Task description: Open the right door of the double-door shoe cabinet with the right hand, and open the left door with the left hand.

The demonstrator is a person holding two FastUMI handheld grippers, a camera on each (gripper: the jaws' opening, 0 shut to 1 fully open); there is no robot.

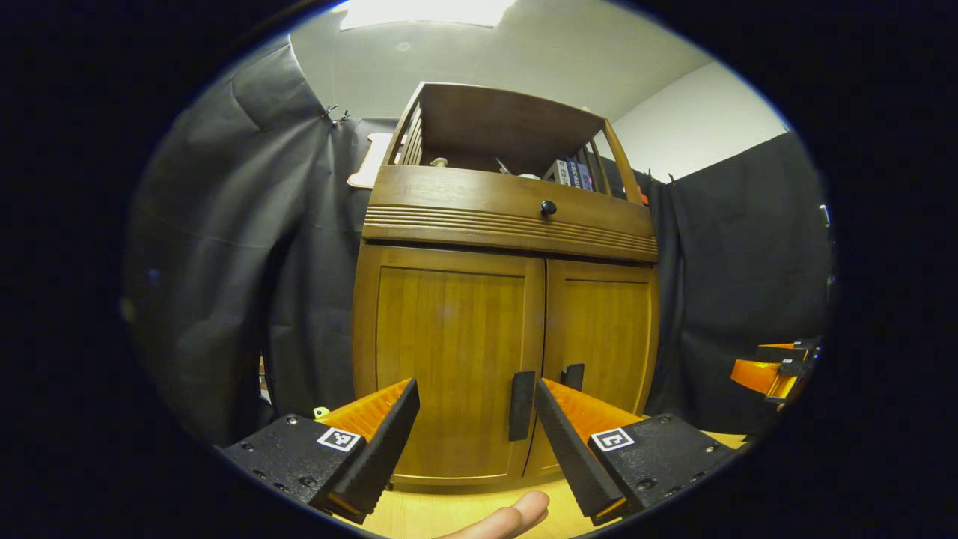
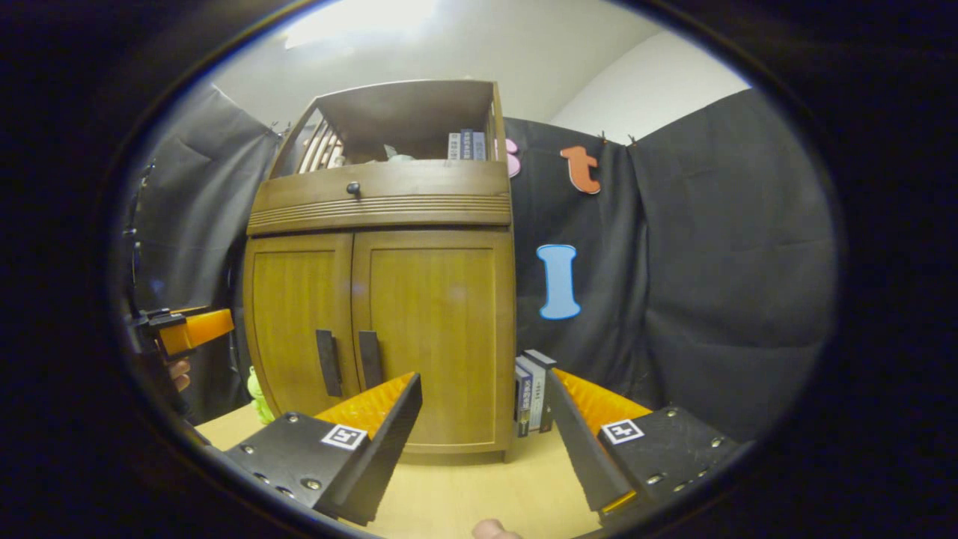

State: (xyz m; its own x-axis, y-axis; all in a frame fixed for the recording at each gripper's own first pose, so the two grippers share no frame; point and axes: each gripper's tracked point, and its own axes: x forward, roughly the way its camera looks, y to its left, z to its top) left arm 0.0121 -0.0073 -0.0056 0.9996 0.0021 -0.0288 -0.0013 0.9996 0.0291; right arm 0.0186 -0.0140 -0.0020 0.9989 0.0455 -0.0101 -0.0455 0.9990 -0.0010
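The shoe cabinet (image 1: 509, 299) is the biggest thing here. It is made of brown wood and it stands upright on the light wooden desk (image 2: 479, 486), in front of the black cloth wall. Both doors are closed. The left door (image 1: 456, 359) and the right door (image 1: 602, 329) meet in the middle, and each one has a dark vertical handle near that line: the left handle (image 1: 522, 405) and the right handle (image 1: 573, 376). Above the doors there is a drawer front with a small round knob (image 1: 548, 207). On top is an open shelf (image 1: 501, 127) with some books (image 1: 572, 174) inside.

In the right gripper view, a few more books (image 2: 530, 393) stand upright on the desk, just beside the right side of the cabinet. A small green object (image 2: 258, 400) is at the left side of the cabinet; I cannot tell what it is.

The left claw (image 1: 477, 434) is wide open and holds nothing. It is in front of the left door, apart from it. The right claw (image 2: 483, 438) is also wide open and empty, in front of the right door and near the standing books. A fingertip (image 1: 516, 518) shows at the bottom of the left gripper view.
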